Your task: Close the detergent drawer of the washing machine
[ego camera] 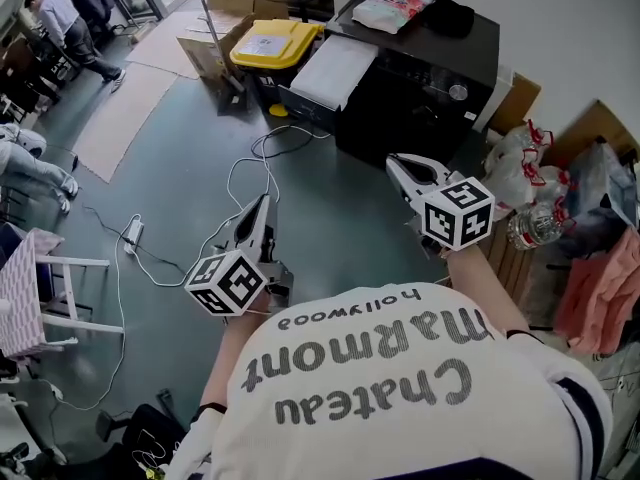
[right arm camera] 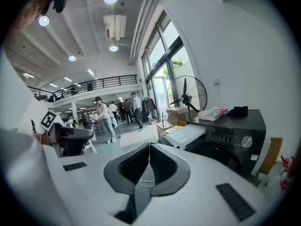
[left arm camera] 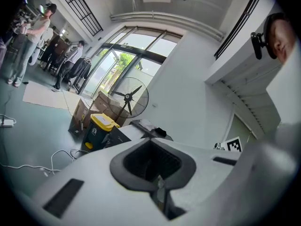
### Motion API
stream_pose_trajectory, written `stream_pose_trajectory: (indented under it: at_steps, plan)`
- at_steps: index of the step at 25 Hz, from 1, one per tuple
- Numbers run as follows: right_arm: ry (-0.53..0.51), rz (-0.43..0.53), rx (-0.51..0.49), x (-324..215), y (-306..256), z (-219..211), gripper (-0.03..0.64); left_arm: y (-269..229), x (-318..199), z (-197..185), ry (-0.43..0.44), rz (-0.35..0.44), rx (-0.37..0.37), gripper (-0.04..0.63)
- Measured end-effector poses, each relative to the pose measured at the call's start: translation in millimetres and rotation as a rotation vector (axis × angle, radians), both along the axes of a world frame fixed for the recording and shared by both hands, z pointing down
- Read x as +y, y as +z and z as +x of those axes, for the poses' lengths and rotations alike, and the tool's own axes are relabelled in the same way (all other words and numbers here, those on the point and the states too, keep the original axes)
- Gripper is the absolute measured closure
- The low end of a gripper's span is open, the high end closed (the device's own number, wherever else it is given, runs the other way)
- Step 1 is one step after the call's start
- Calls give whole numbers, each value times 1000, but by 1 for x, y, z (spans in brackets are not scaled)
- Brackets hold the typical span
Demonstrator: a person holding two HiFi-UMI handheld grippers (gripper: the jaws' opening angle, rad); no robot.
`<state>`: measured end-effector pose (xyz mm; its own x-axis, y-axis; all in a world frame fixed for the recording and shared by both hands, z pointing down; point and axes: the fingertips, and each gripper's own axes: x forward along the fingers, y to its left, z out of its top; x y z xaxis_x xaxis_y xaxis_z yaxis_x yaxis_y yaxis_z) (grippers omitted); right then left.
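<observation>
Clearly the white detergent drawer [ego camera: 335,70] juts open from the black washing machine [ego camera: 430,93], well ahead. The right gripper [ego camera: 398,164] and left gripper [ego camera: 263,206], both closed and empty, should press its front squarely.

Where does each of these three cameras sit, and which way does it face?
Head view: on the person's head, facing steeply down at the floor; shirt, left gripper, right gripper show.
Left gripper view: on that gripper, facing along its shut jaws toward the fan.
Right gripper view: likewise, shut jaws, facing the washing machine.
Shared: both gripper views show the fan.
</observation>
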<state>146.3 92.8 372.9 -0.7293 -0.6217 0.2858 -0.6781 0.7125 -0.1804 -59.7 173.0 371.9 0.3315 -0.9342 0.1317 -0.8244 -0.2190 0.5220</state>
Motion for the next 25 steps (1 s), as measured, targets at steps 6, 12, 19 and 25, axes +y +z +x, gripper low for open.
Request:
stream_pose_trajectory:
  at_steps: [6, 12, 19, 25]
  plan:
    - [4, -39, -21, 3, 20, -25, 588, 18, 9, -26, -9, -24, -6, 588]
    - [-41, -43, 15, -11, 35, -57, 588, 36, 6, -56, -72, -38, 29, 588]
    - [-44, -2, -12, -75, 34, -90, 588, 45, -36, -89, -122, -60, 43, 588]
    - [-89, -23, -17, -138, 34, -123, 588, 41, -83, -111, -163, -62, 58, 588]
